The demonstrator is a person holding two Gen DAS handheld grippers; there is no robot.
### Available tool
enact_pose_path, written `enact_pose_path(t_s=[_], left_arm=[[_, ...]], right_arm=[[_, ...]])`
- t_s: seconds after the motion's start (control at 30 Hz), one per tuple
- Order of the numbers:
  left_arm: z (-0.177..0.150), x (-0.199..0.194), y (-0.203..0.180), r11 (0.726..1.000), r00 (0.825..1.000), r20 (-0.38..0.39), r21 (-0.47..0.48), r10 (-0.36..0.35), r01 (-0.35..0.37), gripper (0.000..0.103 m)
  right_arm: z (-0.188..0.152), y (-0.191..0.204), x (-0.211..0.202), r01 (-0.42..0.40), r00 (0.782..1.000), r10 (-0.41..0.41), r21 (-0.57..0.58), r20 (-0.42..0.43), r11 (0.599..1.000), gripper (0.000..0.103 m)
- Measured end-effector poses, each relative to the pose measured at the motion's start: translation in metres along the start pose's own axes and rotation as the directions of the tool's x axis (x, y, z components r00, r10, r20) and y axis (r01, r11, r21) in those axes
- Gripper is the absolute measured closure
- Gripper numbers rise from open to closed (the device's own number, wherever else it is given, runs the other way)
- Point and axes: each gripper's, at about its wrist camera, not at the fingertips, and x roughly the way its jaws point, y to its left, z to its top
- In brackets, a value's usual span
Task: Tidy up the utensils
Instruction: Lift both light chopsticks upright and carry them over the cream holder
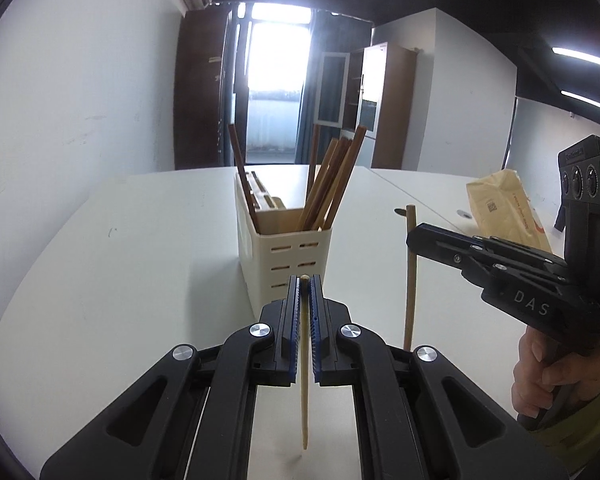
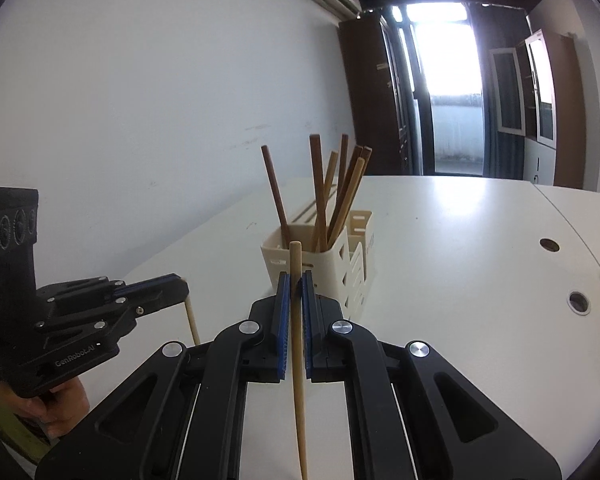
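A cream slotted utensil holder (image 1: 284, 256) (image 2: 332, 264) stands on the white table (image 1: 140, 260) with several brown chopsticks leaning in it. My left gripper (image 1: 305, 286) is shut on a pale chopstick (image 1: 304, 380) that hangs upright, its tip above the table in front of the holder. In the right wrist view that left gripper (image 2: 180, 286) is at the left with its chopstick (image 2: 192, 324). My right gripper (image 2: 296, 280) is shut on a tan chopstick (image 2: 298, 360), also upright; the left wrist view has that right gripper (image 1: 414, 236) and chopstick (image 1: 410, 280) right of the holder.
A yellow paper bag (image 1: 508, 208) lies at the right of the table. Cable holes (image 2: 579, 302) mark the tabletop on the right. A person's hand (image 1: 540, 372) grips the right tool. Cabinets and a bright doorway stand behind the table.
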Motion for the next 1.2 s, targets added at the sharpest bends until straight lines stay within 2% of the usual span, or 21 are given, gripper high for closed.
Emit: enact_pose_path(t_s=[0.33, 0.6, 0.9, 1.2], left_arm=[[0.042, -0.006, -0.001, 1.000, 0.995, 0.101, 0.009, 0.008, -0.009, 0.099], [0.082, -0.010, -0.003, 1.000, 0.979, 0.203, 0.008, 0.006, -0.008, 0.099], [0.109, -0.017, -0.009, 1.000, 0.951, 0.310, 0.021, 0.001, -0.008, 0.099], [0.117, -0.023, -0.004, 0.999, 0.921, 0.389, 0.024, 0.012, -0.023, 0.099]], right_arm=[[0.047, 0.000, -0.003, -0.002, 0.995, 0.006, -0.038, 0.100, 0.999, 0.096], [0.083, 0.001, -0.005, -0.004, 0.985, 0.017, -0.074, 0.173, 0.997, 0.096], [0.104, 0.002, -0.015, -0.024, 0.959, 0.049, -0.091, 0.279, 0.996, 0.096], [0.114, 0.000, -0.020, -0.044, 0.910, 0.065, -0.061, 0.409, 0.997, 0.096]])
